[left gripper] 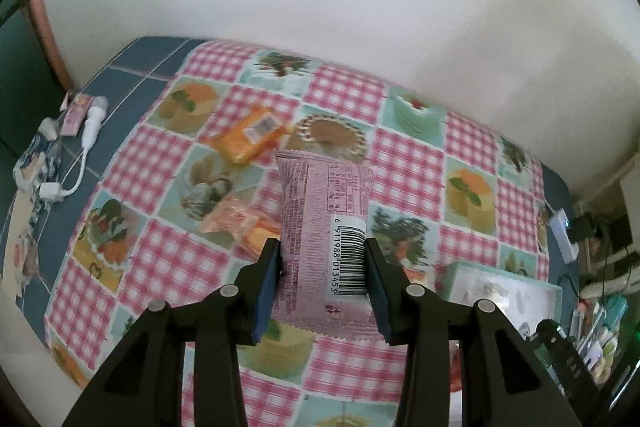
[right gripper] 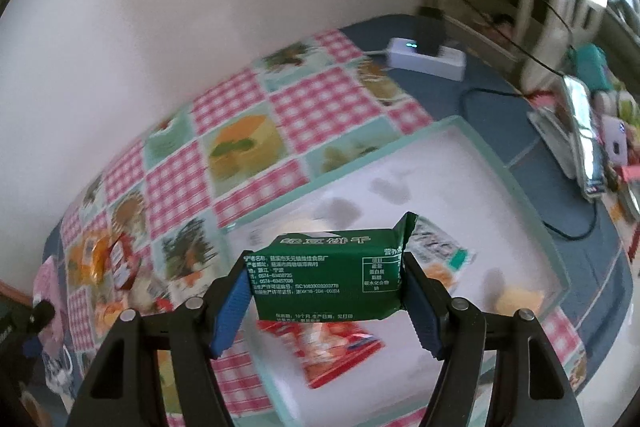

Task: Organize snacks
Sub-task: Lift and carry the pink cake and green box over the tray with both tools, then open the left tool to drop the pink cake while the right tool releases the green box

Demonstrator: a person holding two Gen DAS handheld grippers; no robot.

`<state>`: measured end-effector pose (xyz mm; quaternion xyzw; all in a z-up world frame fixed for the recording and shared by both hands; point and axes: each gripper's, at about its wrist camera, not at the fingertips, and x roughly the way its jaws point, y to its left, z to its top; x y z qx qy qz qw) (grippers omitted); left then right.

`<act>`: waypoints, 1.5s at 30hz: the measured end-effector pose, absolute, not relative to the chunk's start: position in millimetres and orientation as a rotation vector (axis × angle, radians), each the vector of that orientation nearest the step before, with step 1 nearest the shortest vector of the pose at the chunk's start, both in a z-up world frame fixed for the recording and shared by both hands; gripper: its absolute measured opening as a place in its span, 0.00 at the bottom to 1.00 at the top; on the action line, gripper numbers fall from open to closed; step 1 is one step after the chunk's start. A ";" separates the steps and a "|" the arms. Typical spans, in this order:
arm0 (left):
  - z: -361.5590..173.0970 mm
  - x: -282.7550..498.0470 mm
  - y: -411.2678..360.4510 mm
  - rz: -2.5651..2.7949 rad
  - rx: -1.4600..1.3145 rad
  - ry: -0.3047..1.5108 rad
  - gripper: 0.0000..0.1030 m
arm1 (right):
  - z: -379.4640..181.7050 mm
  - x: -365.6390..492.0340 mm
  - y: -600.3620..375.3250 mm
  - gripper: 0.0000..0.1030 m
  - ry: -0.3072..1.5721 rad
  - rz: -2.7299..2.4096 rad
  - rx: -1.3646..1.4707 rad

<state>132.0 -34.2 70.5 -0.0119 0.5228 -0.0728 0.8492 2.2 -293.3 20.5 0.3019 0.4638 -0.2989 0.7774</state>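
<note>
A pink snack packet (left gripper: 320,227) (barcode side up) is clamped lengthwise in the left tool (left gripper: 322,267), held above the checked cloth (left gripper: 160,267) on the tabletop. Below it, an orange packet (left gripper: 252,135) and a peach-coloured one (left gripper: 244,223) are seen lying on the cloth. A green biscuit packet (right gripper: 326,273) is clamped crosswise in the right tool (right gripper: 326,295), over the mint-rimmed tray (right gripper: 472,143), where a red packet (right gripper: 332,347) already lies.
</note>
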 end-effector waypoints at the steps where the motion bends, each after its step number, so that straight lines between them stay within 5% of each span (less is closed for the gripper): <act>1: 70.5 130.9 -40.0 -0.163 -0.017 1.103 0.42 | 19.0 -4.7 -303.7 0.71 1.002 -0.669 0.673; 23: 43.4 33.4 -215.9 -0.490 0.303 1.139 0.42 | -2.0 -80.7 -404.1 0.71 0.994 -0.906 0.823; 45: -32.6 -7.5 -278.4 -0.532 0.538 1.219 0.42 | -55.8 -89.5 -412.9 0.71 1.133 -0.914 0.896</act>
